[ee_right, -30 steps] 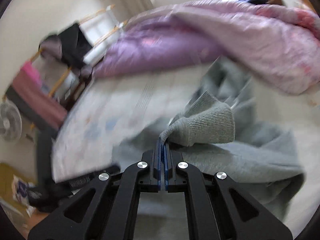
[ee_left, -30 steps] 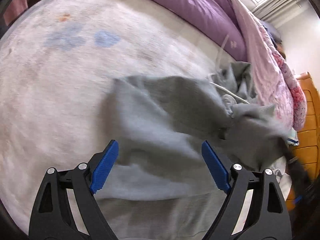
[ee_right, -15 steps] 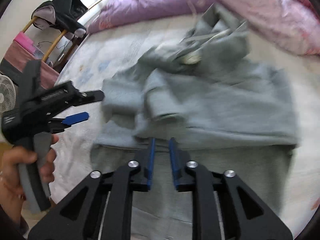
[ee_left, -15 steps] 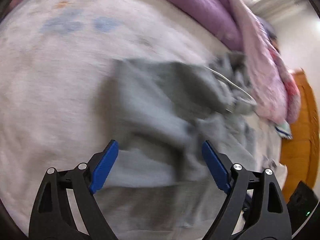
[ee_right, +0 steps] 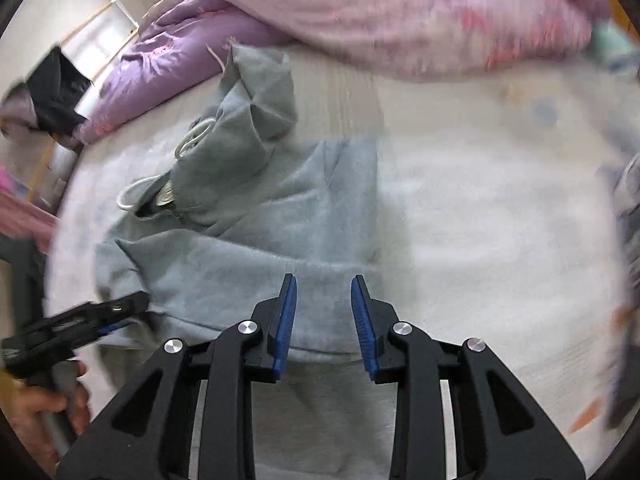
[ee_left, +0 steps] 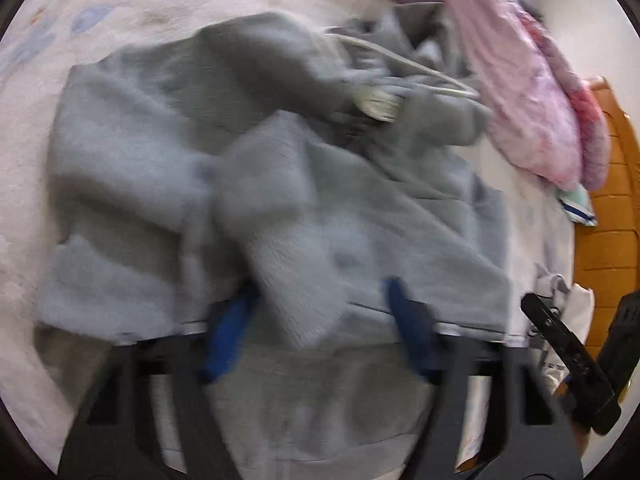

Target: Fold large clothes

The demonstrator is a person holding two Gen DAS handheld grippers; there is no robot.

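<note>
A grey hoodie (ee_left: 360,216) lies spread on the pale bed sheet (ee_left: 120,12), sleeves folded across its body, hood (ee_right: 256,112) and white drawstring (ee_right: 192,140) bunched at the far end. My left gripper (ee_left: 320,320) hangs low over the near hem. Its jaws are closing, and the ribbed sleeve cuff (ee_left: 288,272) lies between them without a clear squeeze; the view is blurred. My right gripper (ee_right: 324,316) is over the hoodie's near right part (ee_right: 320,248); its jaws are opening and hold nothing. Each gripper shows at the edge of the other's view: right (ee_left: 560,352), left (ee_right: 100,316).
A purple and pink duvet (ee_right: 360,12) is heaped along the far side of the bed. An orange wooden bed end (ee_left: 608,208) stands at the right. A rack with dark clothes (ee_right: 52,96) is beyond the bed's left edge. A hand (ee_right: 48,408) holds the left gripper.
My right gripper let go of the sleeve cuff, opened and swung right along the near hem. My left gripper narrowed and moved in over the hoodie, so the cuff now lies between its jaws.
</note>
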